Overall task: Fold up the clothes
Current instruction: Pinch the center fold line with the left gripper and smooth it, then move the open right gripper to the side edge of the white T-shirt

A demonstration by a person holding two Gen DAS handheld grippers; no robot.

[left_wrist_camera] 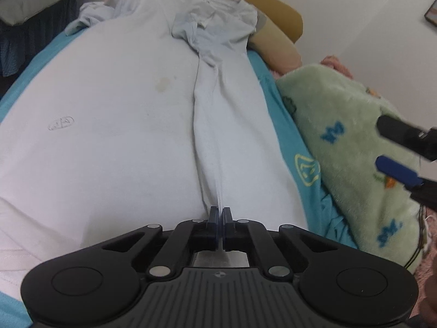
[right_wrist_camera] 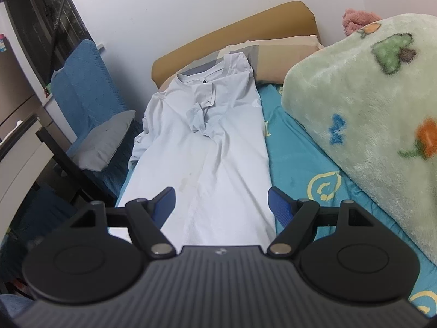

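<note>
A pale white T-shirt (left_wrist_camera: 123,114) lies flat along the bed with its collar (right_wrist_camera: 203,75) at the far end and one sleeve bunched across the chest (right_wrist_camera: 200,114). My left gripper (left_wrist_camera: 219,213) is shut on the near hem of the T-shirt, and a pinched ridge of cloth runs away from the tips. At the right edge of the left wrist view, my right gripper (left_wrist_camera: 382,150) hovers open over the blanket. In its own view the right gripper (right_wrist_camera: 221,196) stands wide open above the shirt's (right_wrist_camera: 207,164) near right part, with nothing between its blue pads (right_wrist_camera: 277,205).
A teal bedsheet (right_wrist_camera: 295,164) shows right of the shirt. A thick green fleece blanket (right_wrist_camera: 368,114) is heaped along the right side. A tan headboard (right_wrist_camera: 245,24) and pillow (right_wrist_camera: 286,52) close the far end. A blue chair with a grey cushion (right_wrist_camera: 103,139) stands left of the bed.
</note>
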